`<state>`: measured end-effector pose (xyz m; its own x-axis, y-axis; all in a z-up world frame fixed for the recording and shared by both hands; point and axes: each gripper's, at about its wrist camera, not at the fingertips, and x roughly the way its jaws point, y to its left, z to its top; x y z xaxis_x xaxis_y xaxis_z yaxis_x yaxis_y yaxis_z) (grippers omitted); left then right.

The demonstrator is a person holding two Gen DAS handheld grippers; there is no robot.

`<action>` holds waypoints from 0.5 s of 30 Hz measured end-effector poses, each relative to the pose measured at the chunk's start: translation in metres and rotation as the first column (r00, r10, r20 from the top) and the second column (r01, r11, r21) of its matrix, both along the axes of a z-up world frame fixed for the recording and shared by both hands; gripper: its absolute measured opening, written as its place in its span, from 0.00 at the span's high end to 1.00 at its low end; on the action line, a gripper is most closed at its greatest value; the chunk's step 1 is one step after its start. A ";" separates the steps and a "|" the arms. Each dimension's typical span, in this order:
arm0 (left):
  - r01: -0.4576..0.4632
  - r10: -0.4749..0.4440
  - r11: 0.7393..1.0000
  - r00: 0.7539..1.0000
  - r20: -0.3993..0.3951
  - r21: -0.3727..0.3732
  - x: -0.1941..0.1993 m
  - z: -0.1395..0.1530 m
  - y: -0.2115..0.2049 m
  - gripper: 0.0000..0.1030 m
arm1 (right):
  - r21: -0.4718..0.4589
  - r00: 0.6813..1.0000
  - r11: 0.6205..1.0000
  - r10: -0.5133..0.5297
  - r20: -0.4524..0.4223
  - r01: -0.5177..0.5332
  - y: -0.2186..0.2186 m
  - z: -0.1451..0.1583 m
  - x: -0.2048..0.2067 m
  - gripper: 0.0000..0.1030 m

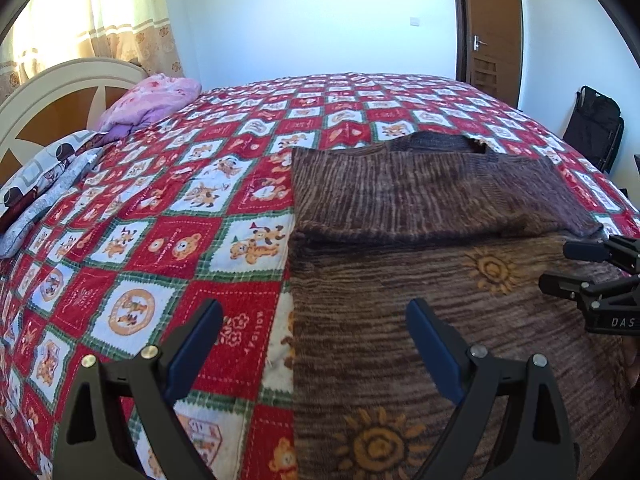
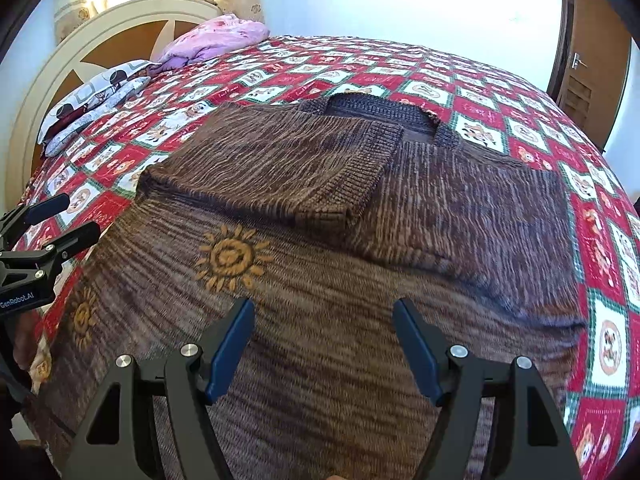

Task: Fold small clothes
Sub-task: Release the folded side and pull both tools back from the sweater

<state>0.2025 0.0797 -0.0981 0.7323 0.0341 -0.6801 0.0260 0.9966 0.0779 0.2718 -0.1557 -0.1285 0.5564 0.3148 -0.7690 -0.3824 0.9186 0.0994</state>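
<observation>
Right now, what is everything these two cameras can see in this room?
sweater: one, brown with orange suns, flat on the bed, both sleeves folded in over the chest
bedspread: one, red and white checks with bears, covering the bed
pink quilt: one, bunched by the headboard
pillow: one, grey and white print, beside the pink quilt
headboard: one, cream and brown
curtain: one, cream, behind the headboard
door: one, brown wood, far wall
black bag: one, on the floor past the bed
left tool: one, black with blue pads, open, empty
right tool: one, same, open over the sweater, empty
</observation>
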 end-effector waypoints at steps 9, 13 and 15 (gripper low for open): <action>0.004 -0.004 1.000 1.000 -0.006 -0.009 -0.017 0.000 -0.001 0.08 | 0.016 1.000 1.000 -0.022 0.004 0.022 -0.009 0.003 -0.021 0.29; 0.005 -0.005 1.000 1.000 -0.003 -0.009 -0.026 0.001 0.001 0.08 | 0.021 1.000 0.999 -0.028 0.000 0.028 -0.012 0.002 -0.030 0.30; 0.005 -0.005 1.000 1.000 -0.002 -0.008 -0.031 0.002 0.001 0.08 | 0.025 0.999 0.999 -0.032 -0.004 0.033 -0.013 0.002 -0.035 0.29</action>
